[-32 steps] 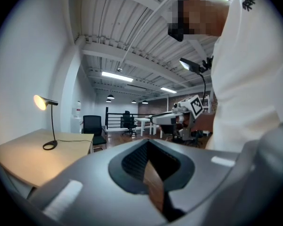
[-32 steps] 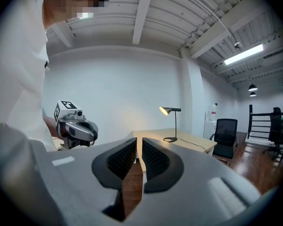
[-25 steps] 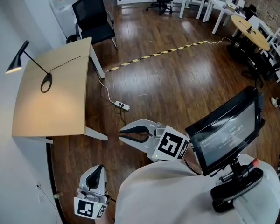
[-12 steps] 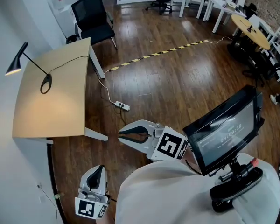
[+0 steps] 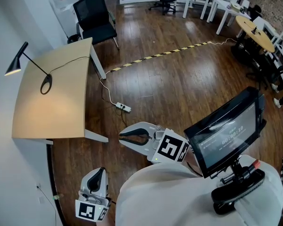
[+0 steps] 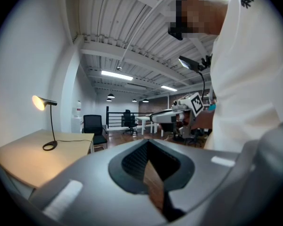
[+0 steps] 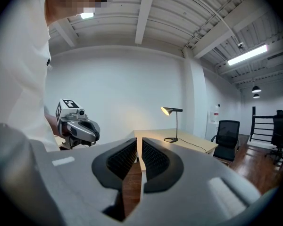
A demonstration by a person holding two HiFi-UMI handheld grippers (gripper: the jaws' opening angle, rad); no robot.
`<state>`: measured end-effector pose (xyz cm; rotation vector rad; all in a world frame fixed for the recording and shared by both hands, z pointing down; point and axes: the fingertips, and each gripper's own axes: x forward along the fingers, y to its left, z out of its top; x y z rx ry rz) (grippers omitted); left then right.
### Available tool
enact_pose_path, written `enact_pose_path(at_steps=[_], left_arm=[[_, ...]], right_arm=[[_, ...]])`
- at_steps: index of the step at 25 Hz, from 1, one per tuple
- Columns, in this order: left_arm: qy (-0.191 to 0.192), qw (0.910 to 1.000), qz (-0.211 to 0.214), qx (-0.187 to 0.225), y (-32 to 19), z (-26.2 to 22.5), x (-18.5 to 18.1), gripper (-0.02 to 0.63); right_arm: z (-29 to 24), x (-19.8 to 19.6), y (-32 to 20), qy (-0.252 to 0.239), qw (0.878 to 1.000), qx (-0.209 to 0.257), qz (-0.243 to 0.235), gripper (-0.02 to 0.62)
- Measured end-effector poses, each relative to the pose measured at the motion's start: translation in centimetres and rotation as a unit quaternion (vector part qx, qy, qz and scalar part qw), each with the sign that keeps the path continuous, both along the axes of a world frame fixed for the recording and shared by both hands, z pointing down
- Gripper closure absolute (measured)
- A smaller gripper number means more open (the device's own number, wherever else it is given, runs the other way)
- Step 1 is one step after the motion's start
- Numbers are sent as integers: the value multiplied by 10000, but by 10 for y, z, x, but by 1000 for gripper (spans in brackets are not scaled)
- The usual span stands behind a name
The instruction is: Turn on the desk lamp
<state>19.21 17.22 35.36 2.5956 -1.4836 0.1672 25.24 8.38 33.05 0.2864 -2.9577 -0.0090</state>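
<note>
Both grippers are held close to the body: left gripper (image 5: 98, 172) and right gripper (image 5: 124, 137) each have jaws together, empty. Farther off, the desk (image 5: 56, 114) carries the desk lamp (image 5: 34, 64), well apart from both grippers. Its shade glows, so the lamp already stands lit; judged complete, no switch press needed. The chest-mounted screen (image 5: 226, 134) shows digits, unreadable.

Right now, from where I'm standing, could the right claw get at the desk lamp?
Probably not yet. The right claw is held close to the body, while the desk lamp stands on the desk near the wall, across open floor. Nothing blocks the path; stepping closer should fix that.
</note>
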Motion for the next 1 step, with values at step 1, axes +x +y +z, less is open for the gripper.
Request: enact_pose_path(at_steps=[1], left_arm=[[-4,10000,-9,-14,1,0,-1,589]], right_arm=[[0,0,1,-1,10000,3,-6,560]])
